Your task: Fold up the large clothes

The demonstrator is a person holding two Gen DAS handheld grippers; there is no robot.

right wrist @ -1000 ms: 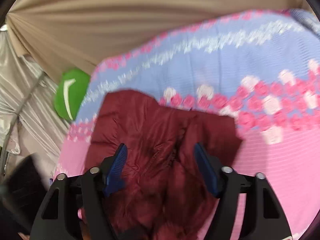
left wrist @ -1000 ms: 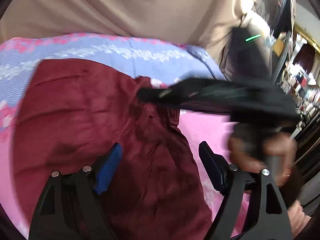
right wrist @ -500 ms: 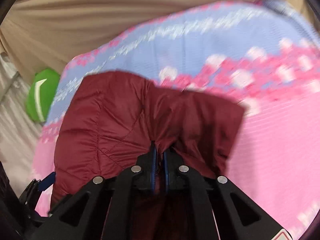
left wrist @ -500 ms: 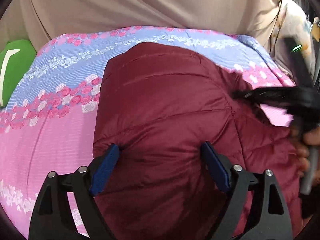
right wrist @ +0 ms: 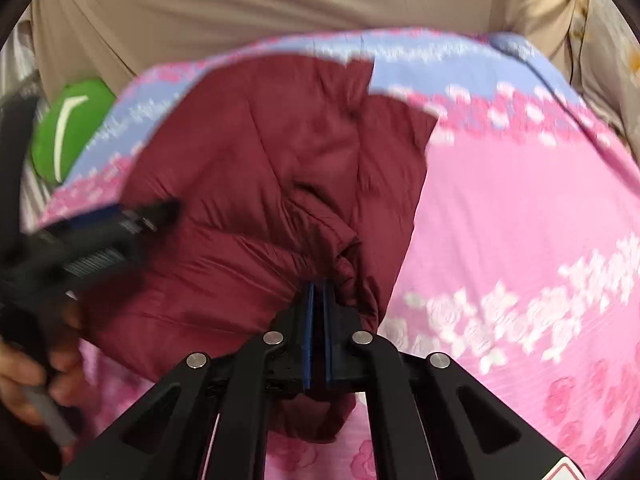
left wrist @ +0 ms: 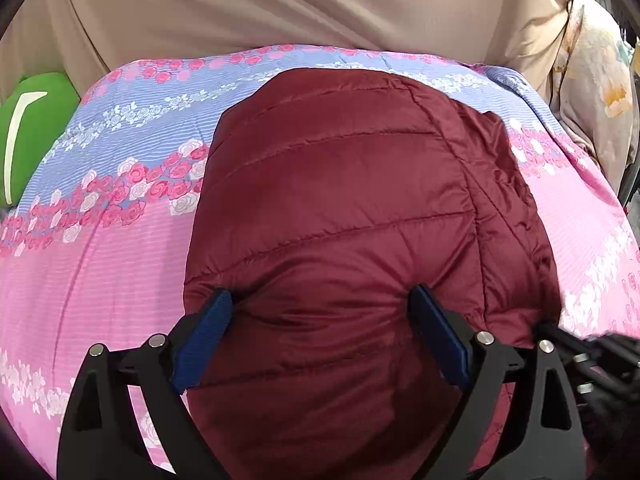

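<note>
The maroon puffer jacket [left wrist: 344, 216] lay spread on the floral bedspread [left wrist: 100, 264], toward its near edge. The right gripper [right wrist: 317, 292] was clenched on a bunched fold of the jacket's near hem, while the left gripper [left wrist: 320, 320], jaws just widened, straddled the quilted panel without pinching it. The jacket looked light, puffy and slick, likely to spring back and slide, so stitched hems or seams seemed the surest holds.
</note>
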